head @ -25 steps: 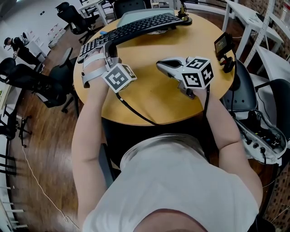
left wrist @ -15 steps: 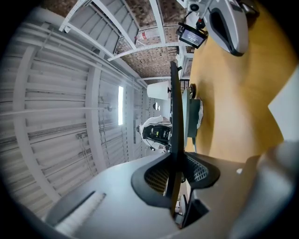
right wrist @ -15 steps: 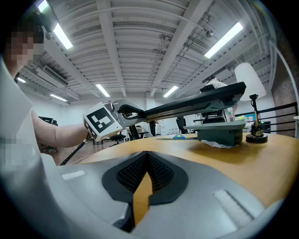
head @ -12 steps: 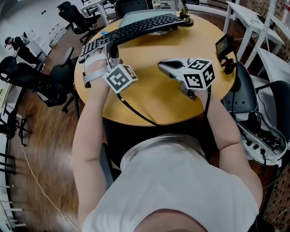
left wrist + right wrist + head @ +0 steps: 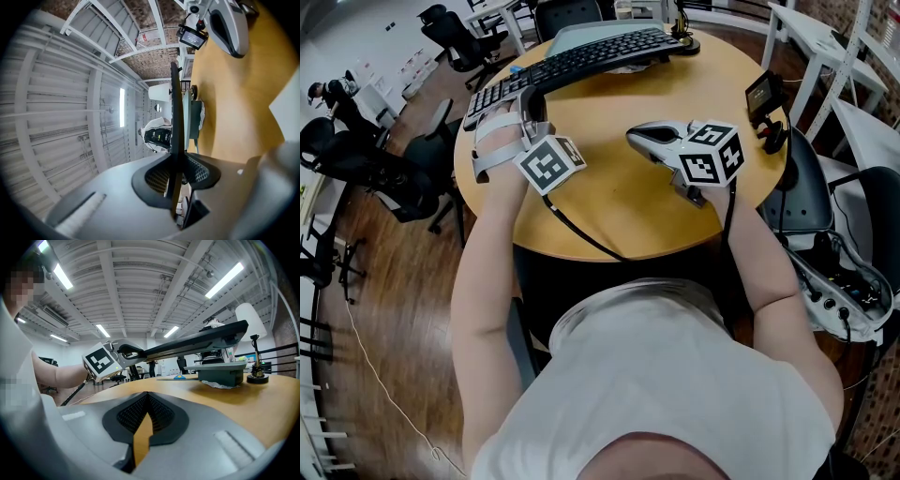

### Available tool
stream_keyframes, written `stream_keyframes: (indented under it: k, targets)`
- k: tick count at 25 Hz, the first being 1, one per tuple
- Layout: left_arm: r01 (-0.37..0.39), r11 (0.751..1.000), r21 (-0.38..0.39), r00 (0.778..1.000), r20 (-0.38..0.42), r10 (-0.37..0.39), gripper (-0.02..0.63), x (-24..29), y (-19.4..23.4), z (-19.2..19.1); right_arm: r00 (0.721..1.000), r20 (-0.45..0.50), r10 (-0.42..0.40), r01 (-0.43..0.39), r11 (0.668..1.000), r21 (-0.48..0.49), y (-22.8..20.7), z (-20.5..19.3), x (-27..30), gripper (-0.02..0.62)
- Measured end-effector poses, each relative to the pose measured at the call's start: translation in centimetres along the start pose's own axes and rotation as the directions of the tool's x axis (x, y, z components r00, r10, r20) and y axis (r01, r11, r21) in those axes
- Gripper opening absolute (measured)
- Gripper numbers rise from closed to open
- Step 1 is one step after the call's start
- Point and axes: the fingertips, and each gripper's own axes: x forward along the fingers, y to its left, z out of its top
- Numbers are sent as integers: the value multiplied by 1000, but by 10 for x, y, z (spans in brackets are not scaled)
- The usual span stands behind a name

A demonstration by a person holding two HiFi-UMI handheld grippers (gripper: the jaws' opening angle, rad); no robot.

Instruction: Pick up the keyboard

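Head view: the left gripper (image 5: 525, 101) is clamped on the near-left end of the keyboard (image 5: 572, 58), whose long axis runs away from it, forward and to the right; the right gripper (image 5: 639, 137) hangs over the table (image 5: 619, 211), apart from that grip, with the keyboard ahead of it.

Left gripper view: the keyboard (image 5: 175, 112) shows edge-on, pinched between the jaws.

Right gripper view: jaws nearly together, nothing between them; the keyboard (image 5: 197, 343) stretches ahead and above, seemingly off the tabletop.

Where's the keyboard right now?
Head view, far-left part of the round table: the keyboard is clamped at its left end in the left hand-held gripper and lifted off the tabletop.
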Motion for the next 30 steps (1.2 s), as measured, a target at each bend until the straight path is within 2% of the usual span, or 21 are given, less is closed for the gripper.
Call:
stream_keyframes:
  k: [17, 26, 30]
  targets:
    - [-10, 1000, 12, 1000, 6, 10, 86, -1, 0, 1, 1000, 1, 0, 0, 1000, -1, 0, 0, 0, 2]
    - [13, 1000, 27, 1000, 5, -13, 87, 0, -8, 1, 1000, 0, 0, 0, 1000, 0, 0, 1, 0, 2]
    - [58, 998, 38, 998, -3, -58, 87, 0, -25, 1, 1000, 1, -1, 1, 1000, -1, 0, 0, 0, 2]
